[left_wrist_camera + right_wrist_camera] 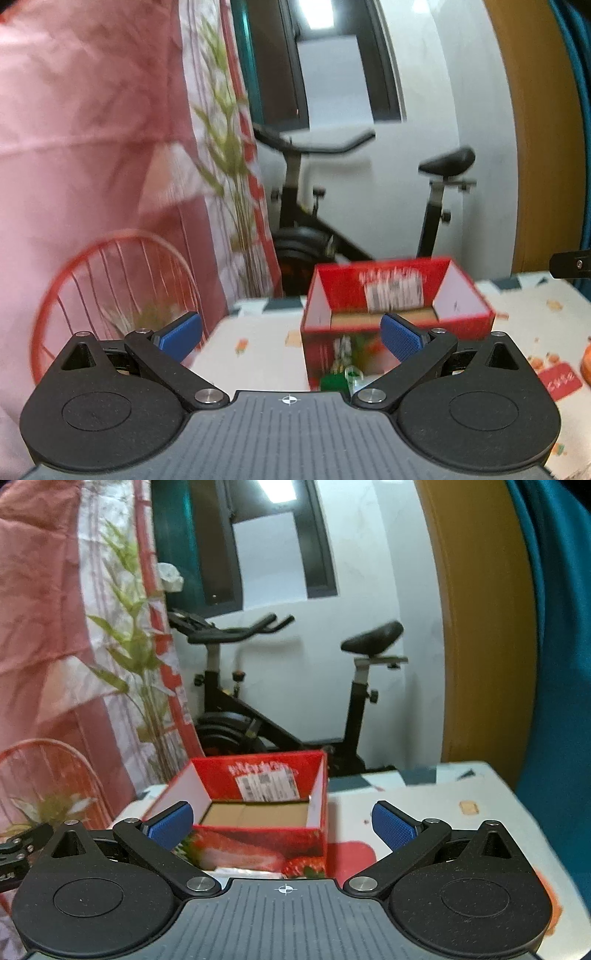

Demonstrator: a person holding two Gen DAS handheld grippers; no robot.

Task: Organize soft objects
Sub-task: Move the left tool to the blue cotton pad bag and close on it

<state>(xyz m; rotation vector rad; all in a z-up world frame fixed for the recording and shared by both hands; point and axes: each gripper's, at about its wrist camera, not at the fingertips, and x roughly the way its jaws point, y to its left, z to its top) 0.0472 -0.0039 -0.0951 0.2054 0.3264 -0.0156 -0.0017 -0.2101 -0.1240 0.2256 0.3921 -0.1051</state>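
Black linkage arms, blue ribbed pads (400, 338)

A red box (258, 834) is seen, printed with strawberries on its outer side, white on its inner walls and plain brown on its floor; a white label with dark print is borne on the far inner wall. The table (258, 350) is covered in white cloth scattered with small orange, red and grey motifs. Blue ribbed pads (395, 823) are carried on black tongs. A red wire chair (122, 280) and pink fabric (74, 129) are shown at the left.
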